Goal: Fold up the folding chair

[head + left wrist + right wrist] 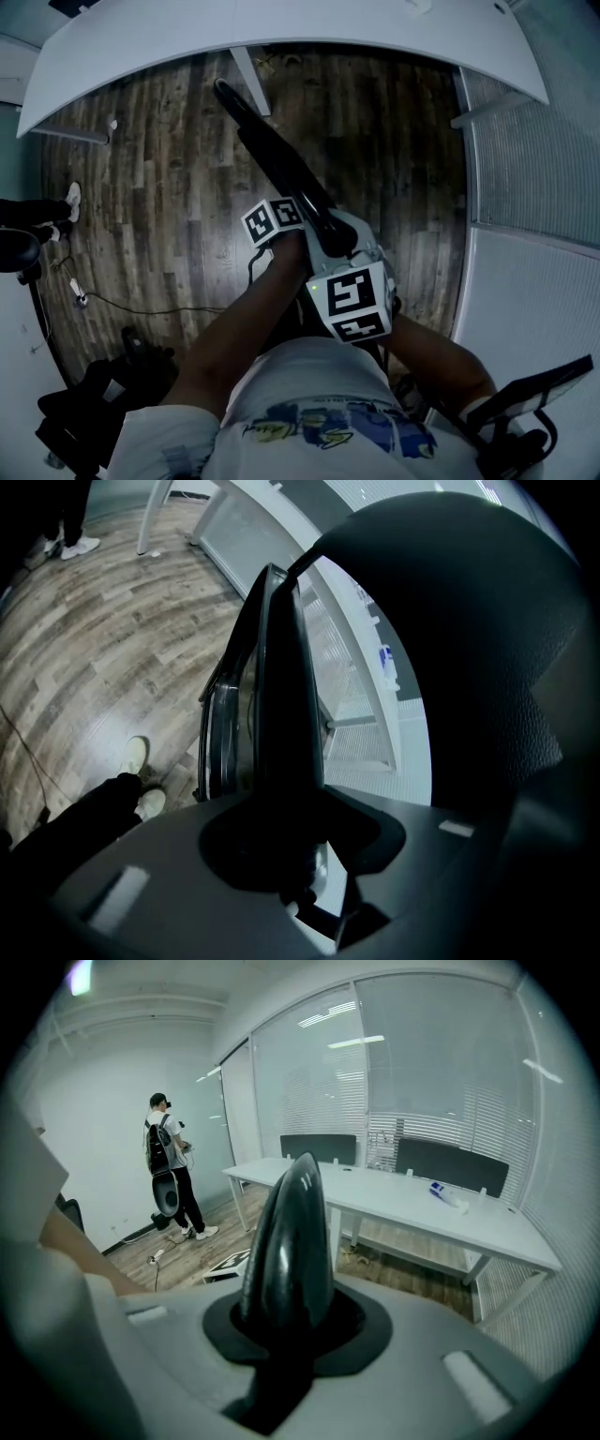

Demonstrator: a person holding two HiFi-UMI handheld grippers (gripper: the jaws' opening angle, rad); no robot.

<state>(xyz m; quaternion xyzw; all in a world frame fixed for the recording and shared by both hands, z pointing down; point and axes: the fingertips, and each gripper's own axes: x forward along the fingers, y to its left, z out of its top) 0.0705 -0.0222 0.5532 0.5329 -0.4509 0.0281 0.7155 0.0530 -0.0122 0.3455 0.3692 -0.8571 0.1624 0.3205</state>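
The black folding chair (272,150) is folded flat and runs up and to the left from my grippers toward the table in the head view. My left gripper (286,225) grips it from the left and my right gripper (345,253) from the right, side by side on its near end. In the left gripper view the chair's thin dark edge (281,686) rises out of the left gripper (286,799). In the right gripper view a glossy black rounded part of the chair (291,1232) fills the right gripper (291,1288). The fingertips are hidden by the chair.
A long white table (281,28) stands ahead, with two dark chairs (319,1147) behind it at a glass wall with blinds (431,1082). A person with a backpack (169,1166) stands far left. A cable (141,305) lies on the wooden floor; black gear (103,394) sits near left.
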